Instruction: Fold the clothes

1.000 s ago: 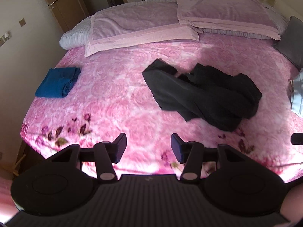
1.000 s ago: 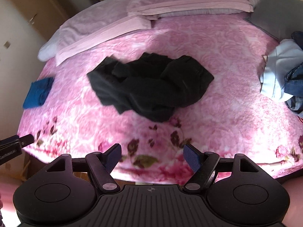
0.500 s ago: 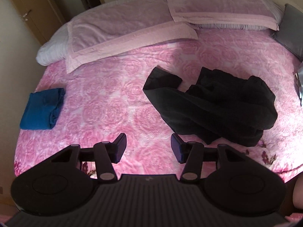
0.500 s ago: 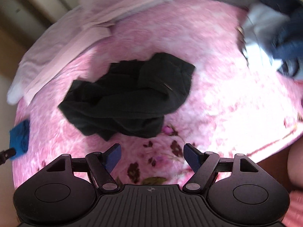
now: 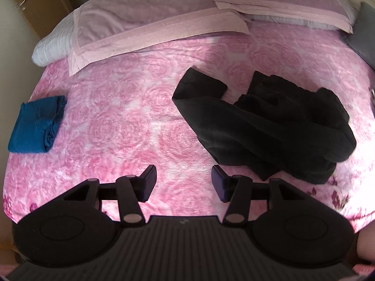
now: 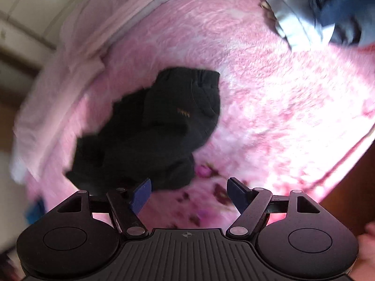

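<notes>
Fingers of both grippers are kept spread, nothing gripped.
Left gripper [image 5: 184, 182] and right gripper [image 6: 188, 195] are aimed at black trousers [image 5: 269, 126], crumpled at frame centre, for a grasp.

Bed [image 5: 131, 126] with a pink rose-patterned cover

A crumpled black garment [image 5: 269, 128] lies mid-bed, a folded blue cloth [image 5: 35, 124] near the left edge, pink pillows [image 5: 152, 25] at the head.
</notes>
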